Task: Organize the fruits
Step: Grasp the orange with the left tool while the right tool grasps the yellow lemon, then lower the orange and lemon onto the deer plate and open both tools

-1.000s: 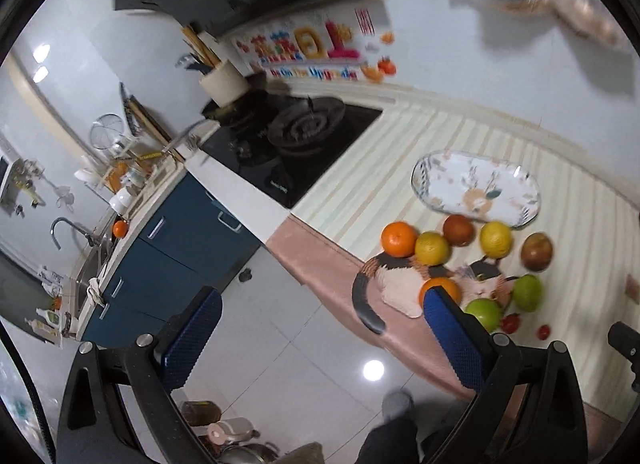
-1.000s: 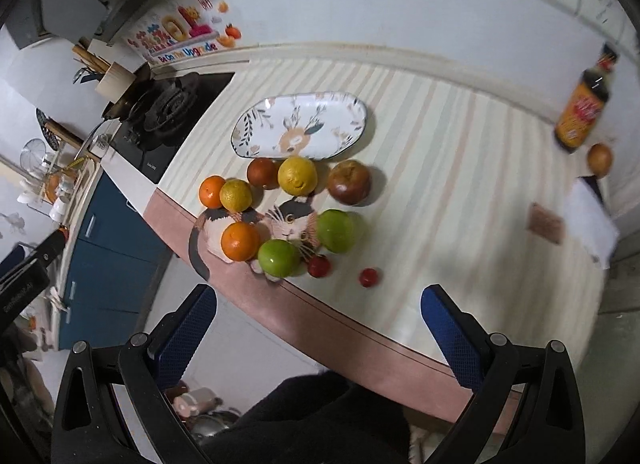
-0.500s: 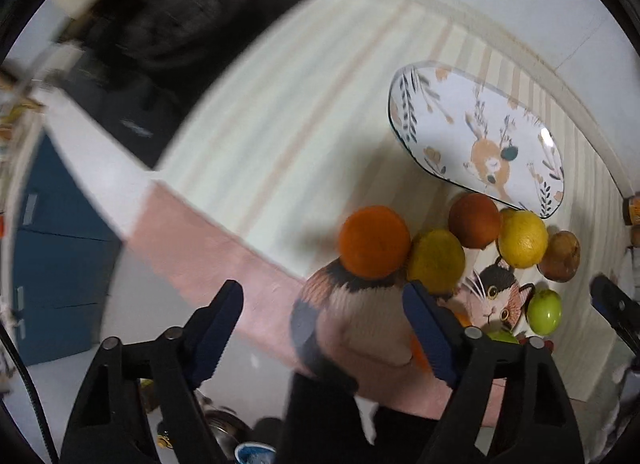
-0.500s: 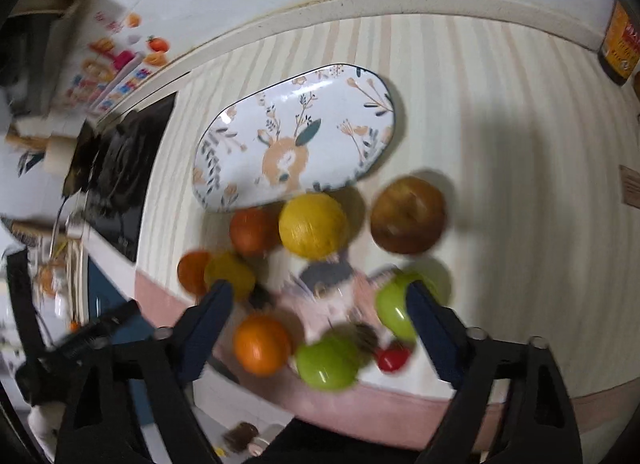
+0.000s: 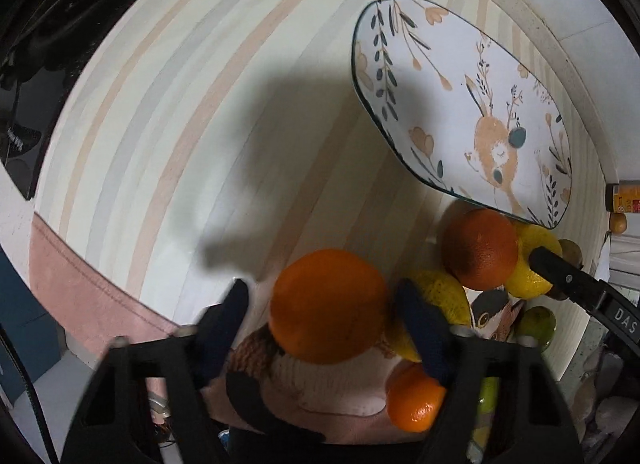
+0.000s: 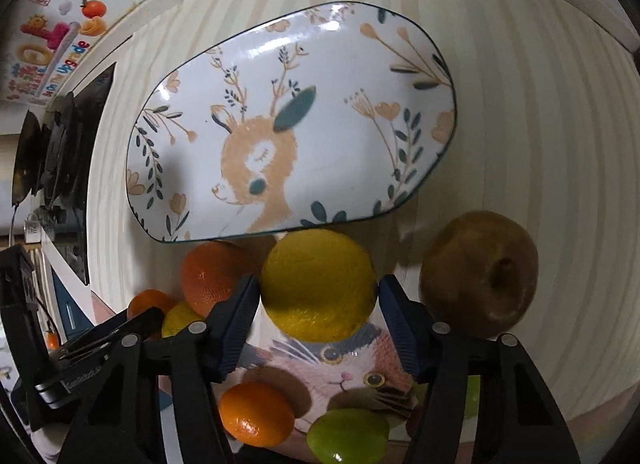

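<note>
My left gripper [image 5: 324, 308] is open, its blue fingers on either side of a big orange [image 5: 328, 304] with a gap on the left. My right gripper [image 6: 318, 304] is open around a yellow lemon [image 6: 318, 284], pads close to its sides. The oval deer-print plate [image 5: 460, 103] lies empty behind the fruit; it also shows in the right wrist view [image 6: 288, 123]. A dark orange [image 6: 208, 278], a brown pear [image 6: 480, 274], a small orange [image 6: 256, 414] and a green fruit [image 6: 348, 440] lie nearby, some on a cat-shaped mat [image 6: 340, 368].
The striped counter [image 5: 180, 123] ends in a pink front edge [image 5: 80, 284]. A black stove [image 6: 60, 135] lies to the left. A bottle [image 5: 624, 197] stands at the far right by the wall.
Both grippers have come down close over the fruit. The left now brackets the big orange and the right brackets the lemon. The jaws have narrowed.
</note>
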{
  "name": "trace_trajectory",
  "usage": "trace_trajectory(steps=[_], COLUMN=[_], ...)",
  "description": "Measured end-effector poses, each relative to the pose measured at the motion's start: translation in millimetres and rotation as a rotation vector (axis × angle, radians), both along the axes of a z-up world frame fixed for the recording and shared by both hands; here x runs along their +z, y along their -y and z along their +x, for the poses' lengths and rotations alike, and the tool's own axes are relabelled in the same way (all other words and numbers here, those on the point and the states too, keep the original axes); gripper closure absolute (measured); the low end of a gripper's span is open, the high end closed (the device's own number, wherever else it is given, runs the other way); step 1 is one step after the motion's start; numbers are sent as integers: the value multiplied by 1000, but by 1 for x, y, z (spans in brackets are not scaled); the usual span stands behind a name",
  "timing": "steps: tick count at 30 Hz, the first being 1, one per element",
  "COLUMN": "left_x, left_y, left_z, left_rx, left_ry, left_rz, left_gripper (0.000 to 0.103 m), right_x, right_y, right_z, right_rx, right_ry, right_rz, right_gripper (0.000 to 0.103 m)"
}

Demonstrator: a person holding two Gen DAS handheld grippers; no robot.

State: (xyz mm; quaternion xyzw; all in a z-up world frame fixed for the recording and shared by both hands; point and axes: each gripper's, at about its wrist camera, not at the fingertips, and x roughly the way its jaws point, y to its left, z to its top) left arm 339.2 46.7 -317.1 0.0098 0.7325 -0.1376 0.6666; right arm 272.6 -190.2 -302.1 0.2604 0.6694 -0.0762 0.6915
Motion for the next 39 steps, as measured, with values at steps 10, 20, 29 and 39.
trace_trajectory(steps=[10, 20, 29, 39], left_x=[-5, 69, 74, 16], left_y=[-2, -7, 60, 98], left_z=[-7, -4, 78, 128], left_rx=[64, 91, 51, 142], left_ry=[26, 110, 104, -123], left_rz=[3, -64, -139, -217], left_gripper=[43, 44, 44, 43], right_x=[0, 44, 50, 4], right_y=[-8, -2, 54, 91], right_z=[5, 0, 75, 107], right_rx=[113, 121, 75, -34], right_ry=[-6, 90, 126, 92], right_rz=[-2, 31, -73, 101], right_gripper=[39, 39, 39, 39])
